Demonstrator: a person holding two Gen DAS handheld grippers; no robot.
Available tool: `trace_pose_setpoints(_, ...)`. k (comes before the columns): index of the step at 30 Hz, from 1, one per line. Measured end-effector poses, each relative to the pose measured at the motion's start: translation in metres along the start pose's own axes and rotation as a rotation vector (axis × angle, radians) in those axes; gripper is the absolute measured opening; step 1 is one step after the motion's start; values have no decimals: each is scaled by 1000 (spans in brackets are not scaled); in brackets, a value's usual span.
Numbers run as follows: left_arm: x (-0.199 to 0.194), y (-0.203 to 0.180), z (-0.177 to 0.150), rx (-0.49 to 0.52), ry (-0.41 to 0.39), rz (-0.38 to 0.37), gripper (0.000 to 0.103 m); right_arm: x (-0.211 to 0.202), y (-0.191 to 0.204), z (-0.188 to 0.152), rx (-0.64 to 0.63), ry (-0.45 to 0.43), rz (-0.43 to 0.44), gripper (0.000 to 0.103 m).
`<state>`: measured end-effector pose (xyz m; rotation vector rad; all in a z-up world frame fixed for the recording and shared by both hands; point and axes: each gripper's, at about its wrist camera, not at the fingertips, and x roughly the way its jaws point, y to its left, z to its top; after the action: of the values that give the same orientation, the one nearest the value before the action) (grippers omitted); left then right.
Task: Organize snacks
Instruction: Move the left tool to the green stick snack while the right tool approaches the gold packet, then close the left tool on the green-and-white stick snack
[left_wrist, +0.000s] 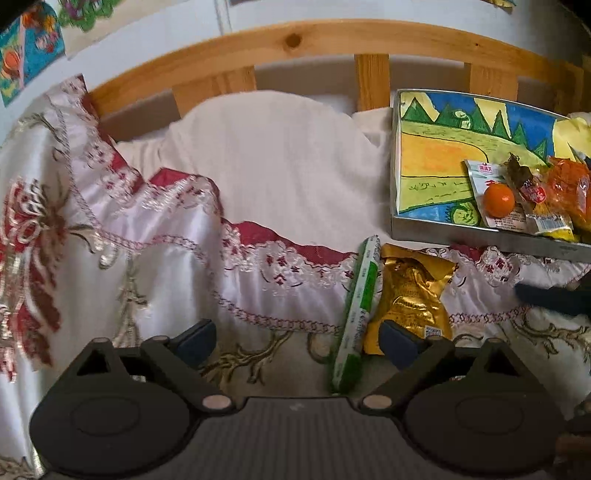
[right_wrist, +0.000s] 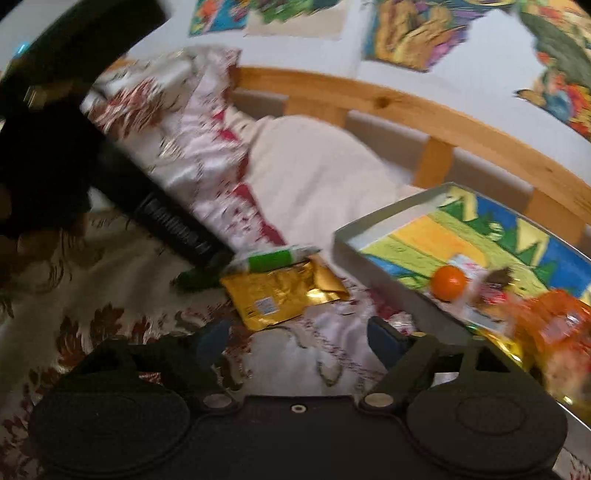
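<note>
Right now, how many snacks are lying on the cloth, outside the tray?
2. The green stick pack and the gold packet lie side by side on the cloth, just in front of the tray. Others may be hidden out of view.

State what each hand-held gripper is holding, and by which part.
Nothing. The left hand-held gripper and right hand-held gripper both stand open over the embroidered white cloth, nothing between their pads.

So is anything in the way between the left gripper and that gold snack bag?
Partly. The green-and-white stick lies right beside the gold snack bag, between the open left gripper fingers. Nothing covers the bag itself.
</note>
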<state>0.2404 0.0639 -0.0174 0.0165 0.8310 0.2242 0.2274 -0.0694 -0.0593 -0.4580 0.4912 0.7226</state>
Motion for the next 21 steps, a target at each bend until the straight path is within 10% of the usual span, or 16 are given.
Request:
trace_pose_setpoints(9,22,2,15,-47,92,-60,77,20,21,4,-165,-1,-12,65)
trace_pose_setpoints(21,32,5,18,-105,132,-142,65,12,28,-2,-242,-23,-60,5)
